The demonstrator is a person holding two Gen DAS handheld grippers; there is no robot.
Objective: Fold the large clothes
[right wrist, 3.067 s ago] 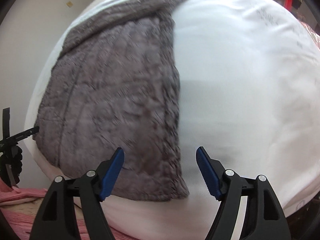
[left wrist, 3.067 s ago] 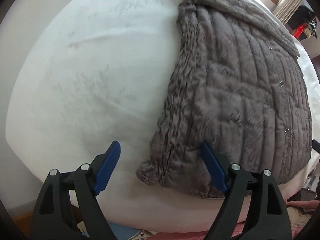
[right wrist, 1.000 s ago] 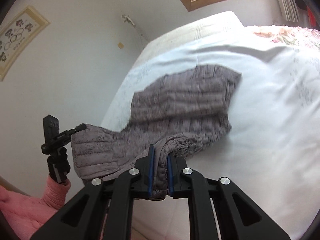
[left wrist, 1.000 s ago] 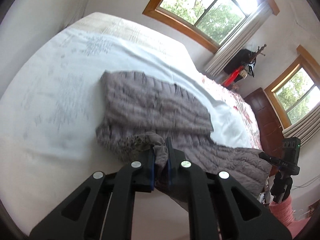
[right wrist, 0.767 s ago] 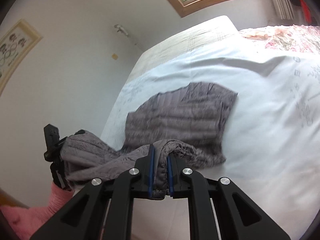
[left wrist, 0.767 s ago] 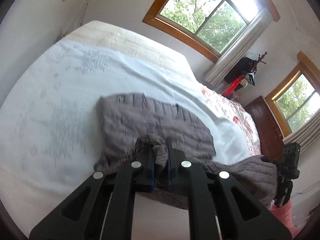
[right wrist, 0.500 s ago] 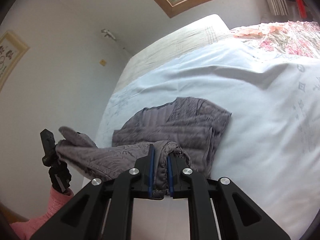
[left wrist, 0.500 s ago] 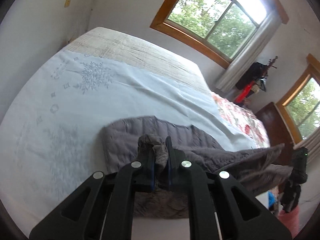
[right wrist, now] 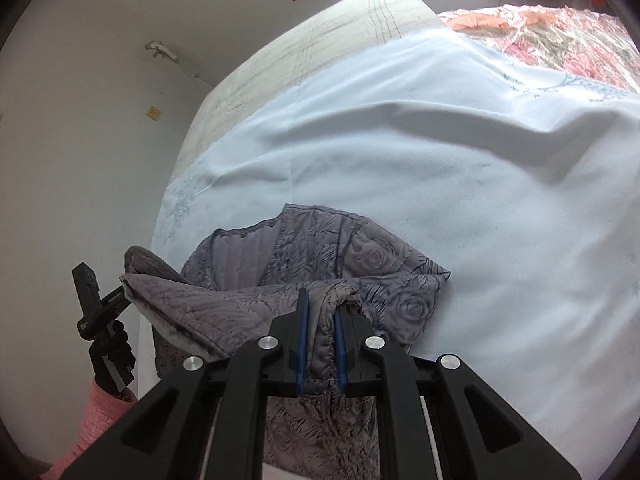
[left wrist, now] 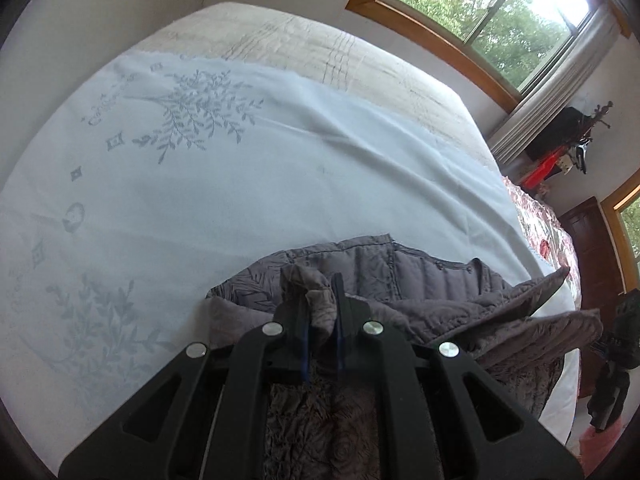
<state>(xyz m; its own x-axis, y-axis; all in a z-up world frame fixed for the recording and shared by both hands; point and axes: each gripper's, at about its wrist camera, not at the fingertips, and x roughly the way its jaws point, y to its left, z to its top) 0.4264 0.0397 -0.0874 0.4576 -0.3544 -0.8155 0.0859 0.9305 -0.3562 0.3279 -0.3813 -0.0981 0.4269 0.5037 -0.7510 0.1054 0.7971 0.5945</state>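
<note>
The left hand-held gripper is clamped tight on a bunched edge of the grey quilted jacket, its blue pads nearly meeting with the cloth squeezed between them. The jacket lies crumpled at the near edge of the bed, on a pale blue sheet with leaf embroidery; part of it hangs in a raised span between the two grippers. The right hand-held gripper is likewise closed hard on another edge of the jacket, a fold of fabric pinched between its pads. In the right wrist view, a pink sleeve shows at lower left. A floral quilt covers the far right of the bed.
</note>
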